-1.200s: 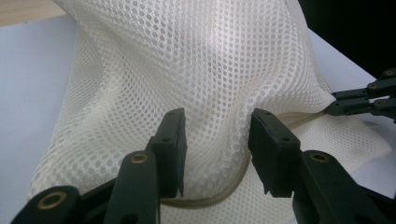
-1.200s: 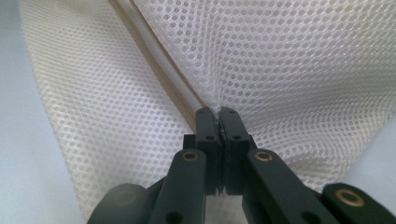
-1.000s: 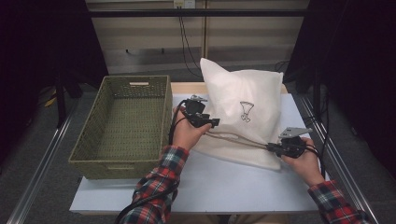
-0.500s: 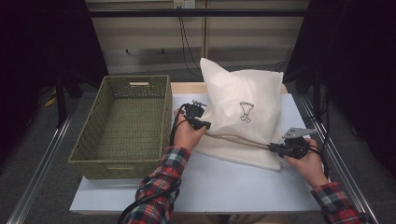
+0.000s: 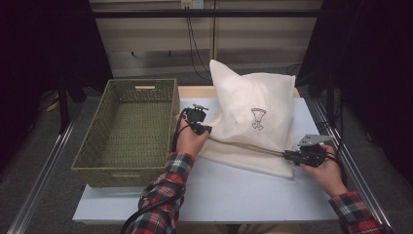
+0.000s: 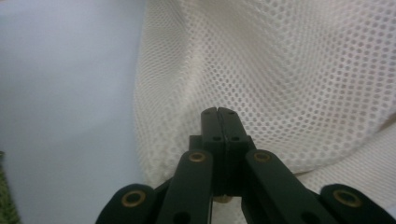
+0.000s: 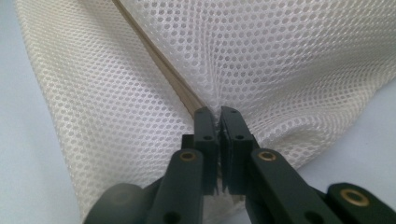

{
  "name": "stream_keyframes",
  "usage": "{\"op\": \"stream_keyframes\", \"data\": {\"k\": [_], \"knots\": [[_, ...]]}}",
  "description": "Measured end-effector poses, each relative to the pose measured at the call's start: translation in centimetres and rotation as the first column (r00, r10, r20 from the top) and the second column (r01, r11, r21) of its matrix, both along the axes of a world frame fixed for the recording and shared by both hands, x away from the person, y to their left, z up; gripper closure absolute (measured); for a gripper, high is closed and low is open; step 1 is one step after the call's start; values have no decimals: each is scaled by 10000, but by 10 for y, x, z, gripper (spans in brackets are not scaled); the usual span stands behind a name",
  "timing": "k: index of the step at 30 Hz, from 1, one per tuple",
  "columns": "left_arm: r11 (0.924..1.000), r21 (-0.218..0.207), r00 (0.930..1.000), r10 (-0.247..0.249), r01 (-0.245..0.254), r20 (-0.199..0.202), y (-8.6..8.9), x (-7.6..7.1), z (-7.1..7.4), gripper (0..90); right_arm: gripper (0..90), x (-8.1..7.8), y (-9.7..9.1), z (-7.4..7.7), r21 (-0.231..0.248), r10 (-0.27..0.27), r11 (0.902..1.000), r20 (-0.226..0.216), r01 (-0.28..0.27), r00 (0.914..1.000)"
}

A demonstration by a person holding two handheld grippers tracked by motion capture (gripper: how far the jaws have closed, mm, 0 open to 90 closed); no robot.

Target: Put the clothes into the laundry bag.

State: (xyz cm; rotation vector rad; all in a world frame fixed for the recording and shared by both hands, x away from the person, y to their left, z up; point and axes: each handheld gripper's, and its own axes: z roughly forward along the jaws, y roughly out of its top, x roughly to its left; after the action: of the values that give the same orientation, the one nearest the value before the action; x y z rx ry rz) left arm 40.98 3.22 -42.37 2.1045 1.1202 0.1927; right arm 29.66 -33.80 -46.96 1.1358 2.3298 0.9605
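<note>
left gripper (image 5: 207, 129) jaws closed, right gripper (image 5: 287, 156) jaws pinched

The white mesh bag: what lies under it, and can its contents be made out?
The white mesh bag lies on the pale blue table top, beside the green wicker basket. It bulges as if stuffed, but the mesh hides whatever fills it. The table beneath the bag is covered.

Dim room w/ pale back wall (image 5: 146, 36), cables (image 5: 195, 34) hanging, grey floor (image 5: 34, 170).

White mesh-cloth bag (image 5: 253, 122), woven, probably wicker basket (image 5: 129, 129), smooth matt table (image 5: 234, 190).
</note>
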Motion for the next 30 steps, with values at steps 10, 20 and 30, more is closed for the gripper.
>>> {"op": "stream_keyframes", "data": {"k": [10, 20, 30], "knots": [[9993, -348, 9999, -164, 163, -20, -2, -1, 4, 900, 639, 1, 19, 17, 933, 83, 9956, 435, -123, 9990], [9970, -734, 9996, -237, 224, -169, -3, -1, 7, 900, 515, 20, 52, 22, 1621, 224, 9860, 1083, -399, 9939], [9932, -1121, 9990, -347, 313, -289, -3, 1, 10, 900, 624, 34, 82, 17, 1090, 194, 9933, 1638, -376, 9863]]}}
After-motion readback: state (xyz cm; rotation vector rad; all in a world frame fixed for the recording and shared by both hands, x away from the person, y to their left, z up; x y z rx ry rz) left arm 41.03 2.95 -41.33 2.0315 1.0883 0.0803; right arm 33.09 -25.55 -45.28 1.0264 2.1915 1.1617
